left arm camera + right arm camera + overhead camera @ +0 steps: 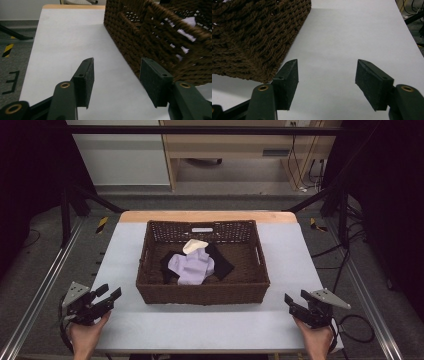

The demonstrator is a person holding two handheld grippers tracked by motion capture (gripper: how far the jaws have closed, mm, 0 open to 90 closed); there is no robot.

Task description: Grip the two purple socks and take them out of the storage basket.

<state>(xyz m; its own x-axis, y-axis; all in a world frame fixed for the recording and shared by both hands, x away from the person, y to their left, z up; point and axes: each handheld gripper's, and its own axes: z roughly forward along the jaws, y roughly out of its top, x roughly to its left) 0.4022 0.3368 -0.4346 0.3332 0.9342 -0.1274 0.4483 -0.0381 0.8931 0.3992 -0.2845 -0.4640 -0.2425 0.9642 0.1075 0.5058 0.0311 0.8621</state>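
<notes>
A brown wicker basket (202,292) stands in the middle of the white table (125,260). Inside it lie a lilac cloth (192,267), a black cloth (222,262) and a cream piece (194,246). My left gripper (111,296) rests open near the table's front left corner, left of the basket, with nothing between its jaws. In the left gripper view the gripper (116,72) points past the basket's left wall (150,37). My right gripper (295,300) is open at the front right corner. In the right gripper view the gripper (327,75) faces bare table beside the basket's corner (257,42).
Metal frame rails (45,285) run along both sides of the table. Cables (357,325) lie on the floor to the right. A wooden cabinet (235,145) stands beyond the far edge. White tabletop lies on either side of the basket.
</notes>
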